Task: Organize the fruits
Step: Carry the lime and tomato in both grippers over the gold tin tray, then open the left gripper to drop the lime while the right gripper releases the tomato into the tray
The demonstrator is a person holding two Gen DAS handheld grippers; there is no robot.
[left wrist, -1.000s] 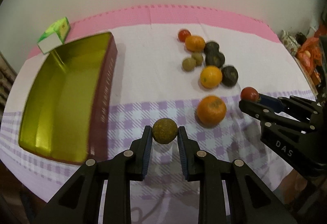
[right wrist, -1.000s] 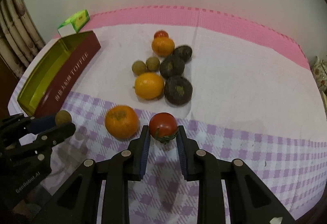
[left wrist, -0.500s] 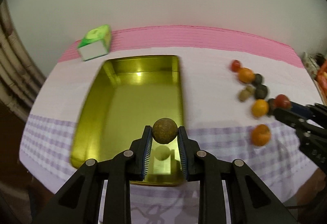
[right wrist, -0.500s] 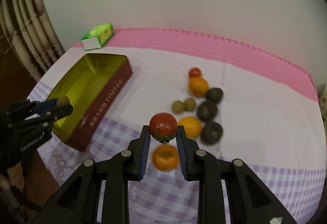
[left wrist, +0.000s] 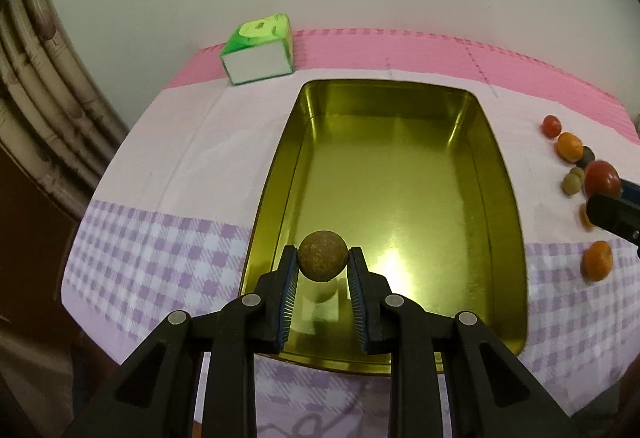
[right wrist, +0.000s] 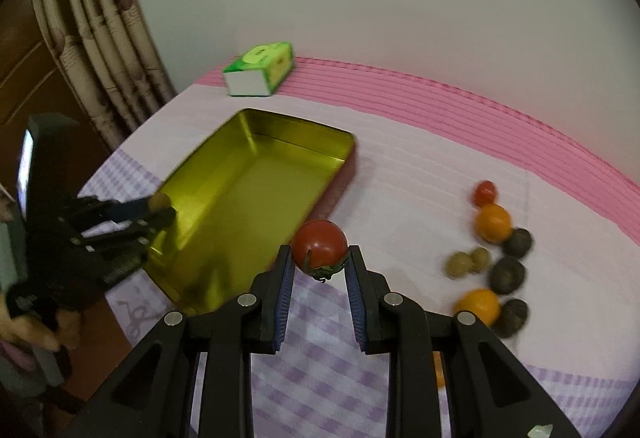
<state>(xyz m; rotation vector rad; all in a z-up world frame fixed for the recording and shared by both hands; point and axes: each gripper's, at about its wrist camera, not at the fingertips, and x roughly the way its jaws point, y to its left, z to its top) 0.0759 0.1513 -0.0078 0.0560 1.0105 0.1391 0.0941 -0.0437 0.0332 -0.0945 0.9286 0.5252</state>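
Left hand-held gripper [left wrist: 322, 270] is clamped on a small round brown fruit [left wrist: 322, 256], pads pressing both its sides, and hangs over the near end of the gold tin [left wrist: 496, 158], at about 6 o'clock of the tin's floor. Tin looks empty. Right hand-held gripper [right wrist: 319, 266] is clamped on a red tomato [right wrist: 319, 244], stem end down; it sits above the table [right wrist: 400, 174] just off the tin's near right corner, not over the tin yet.

Step in hand: carry phase, both fruits on the way to the tin. Next move, my read: left lowers a little and lets go so the fruit lands on the tin floor without rolling hard; right needs to shift toward 10 o'clock to clear the rim first, then drop.

Pose: both grippers pitch steeply down and forward. In the right view the left one reaches in from 9 o'clock, a hand just visible below it.

Remaining fruits [right wrist: 494, 222] — oranges, dark ones, small greenish ones, another tomato — sit clustered on the table at 3 o'clock of the tin, well apart from it. Green box [left wrist: 258, 50] stands beyond the tin at 11 o'clock.
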